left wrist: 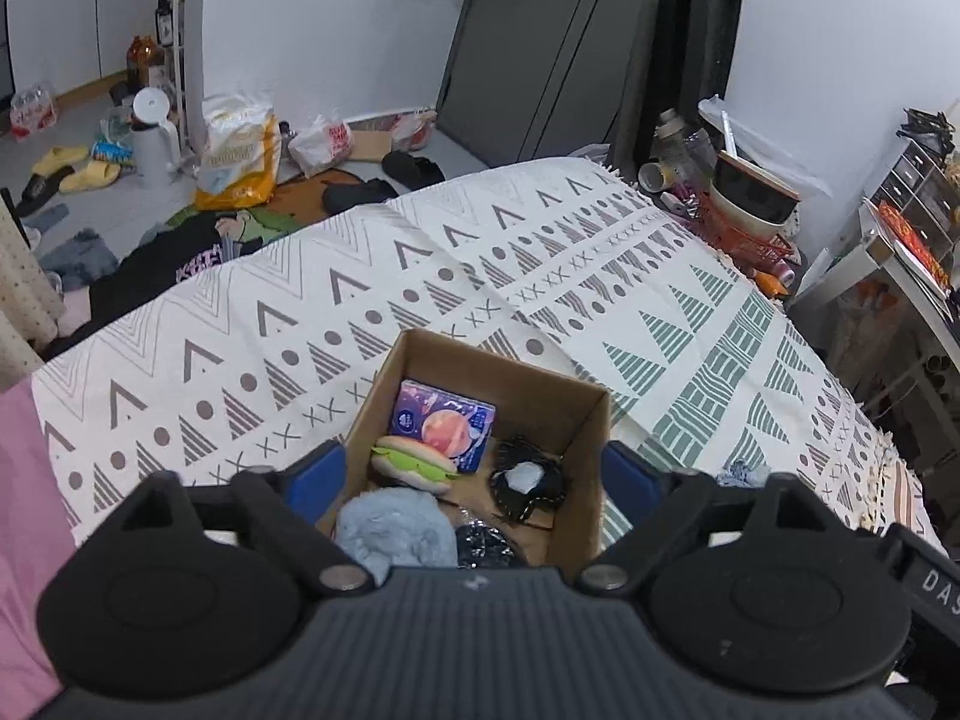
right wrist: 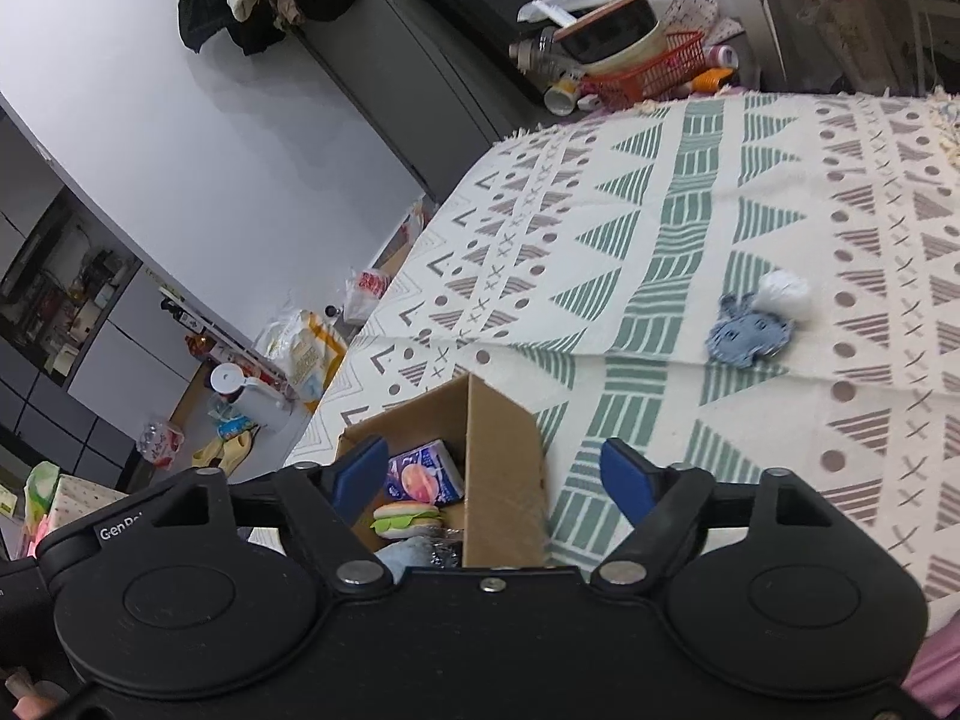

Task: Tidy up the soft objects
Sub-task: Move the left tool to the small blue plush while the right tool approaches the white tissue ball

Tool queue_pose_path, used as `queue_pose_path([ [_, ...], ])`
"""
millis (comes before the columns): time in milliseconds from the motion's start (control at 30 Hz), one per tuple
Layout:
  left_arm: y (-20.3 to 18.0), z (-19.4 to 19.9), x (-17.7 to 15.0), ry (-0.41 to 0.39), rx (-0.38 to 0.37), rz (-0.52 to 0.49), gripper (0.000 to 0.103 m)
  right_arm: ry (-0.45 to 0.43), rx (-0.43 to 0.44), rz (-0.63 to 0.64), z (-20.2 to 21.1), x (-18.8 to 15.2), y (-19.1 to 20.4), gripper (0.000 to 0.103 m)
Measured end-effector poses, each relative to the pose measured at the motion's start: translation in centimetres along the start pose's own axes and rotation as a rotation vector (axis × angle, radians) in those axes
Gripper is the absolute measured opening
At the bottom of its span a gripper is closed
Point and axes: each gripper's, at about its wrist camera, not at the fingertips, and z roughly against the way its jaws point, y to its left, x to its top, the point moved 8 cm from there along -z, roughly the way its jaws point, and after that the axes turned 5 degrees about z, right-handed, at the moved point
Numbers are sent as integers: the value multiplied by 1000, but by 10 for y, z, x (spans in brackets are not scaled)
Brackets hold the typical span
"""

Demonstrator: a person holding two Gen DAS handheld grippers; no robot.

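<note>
An open cardboard box (left wrist: 576, 420) stands on the patterned bed cover. In it lie a purple tissue pack (left wrist: 444, 429), a plush burger (left wrist: 414, 463), a light blue fuzzy item (left wrist: 393, 531), a black-and-white scrunchie (left wrist: 528, 480) and a dark shiny item (left wrist: 483, 546). My left gripper (left wrist: 474, 474) is open and empty, hovering over the box. My right gripper (right wrist: 495, 474) is open and empty above the box's right wall (right wrist: 504, 480). A blue plush with a white pompom (right wrist: 753, 324) lies on the cover to the right, apart from the box.
The patterned cover (left wrist: 480, 276) spreads around the box. At its far end sit a red basket with bowls (right wrist: 648, 60) and bottles. The floor beyond holds bags (left wrist: 240, 150), slippers (left wrist: 78, 168) and a white kettle (left wrist: 150, 138). A pink cloth (left wrist: 24, 480) lies at left.
</note>
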Motion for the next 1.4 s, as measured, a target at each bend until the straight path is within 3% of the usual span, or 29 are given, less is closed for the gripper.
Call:
queue_pose_path([
  [200,-17,11,-6,-21,-8,-34,103,-28,-3,27,17,0,-14,95],
  [400,-35,22,-14,-41,-17,-49,103,-42,2,34,31,0,-31,103],
  [1000,-91,47,-27,-105,-11,-106,103,-91,-12,41,82,19,-102,103],
  [1400,-127,32,-49,-70,-23,-155,103,-87,-39,25,89,32,-144,103],
])
